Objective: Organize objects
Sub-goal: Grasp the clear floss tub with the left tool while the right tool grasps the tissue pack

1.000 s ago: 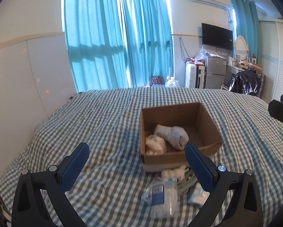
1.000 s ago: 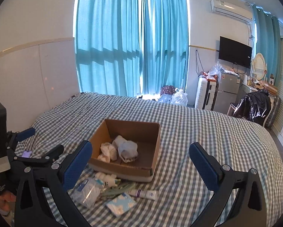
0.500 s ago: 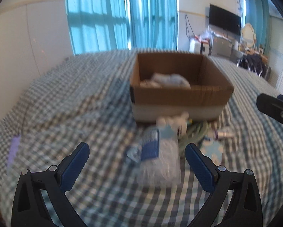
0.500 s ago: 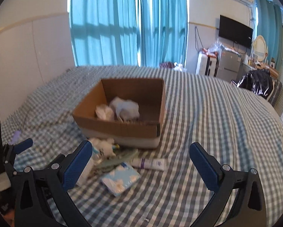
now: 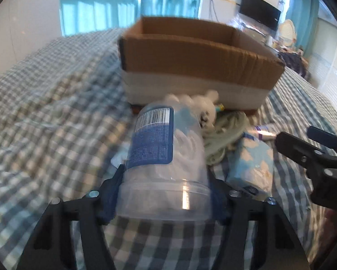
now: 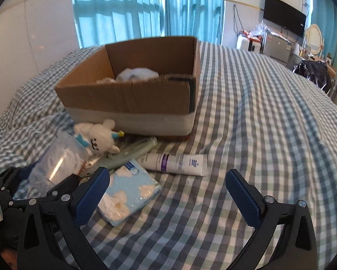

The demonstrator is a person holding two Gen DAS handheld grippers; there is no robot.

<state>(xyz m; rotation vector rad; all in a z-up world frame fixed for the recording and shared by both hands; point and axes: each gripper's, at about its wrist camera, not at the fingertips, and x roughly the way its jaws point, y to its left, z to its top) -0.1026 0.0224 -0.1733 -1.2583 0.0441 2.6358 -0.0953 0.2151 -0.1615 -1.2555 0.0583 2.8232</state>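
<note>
My left gripper is shut on a clear plastic jar with a blue label, lying on the checked bed. The same jar shows at the left of the right wrist view, held by the left gripper. Behind it lie a white plush toy, a pale green cable bundle, a blue tissue pack and a white tube. An open cardboard box holds white cloth items. My right gripper is open and empty, just above the bed, near the tissue pack.
The bed's checked cover spreads wide to the right of the box. A white headboard wall and blue curtains are behind. Furniture and a television stand at the far right.
Both grippers came down and forward toward the items in front of the box. My left gripper closed around the clear jar, which was lying free before.
</note>
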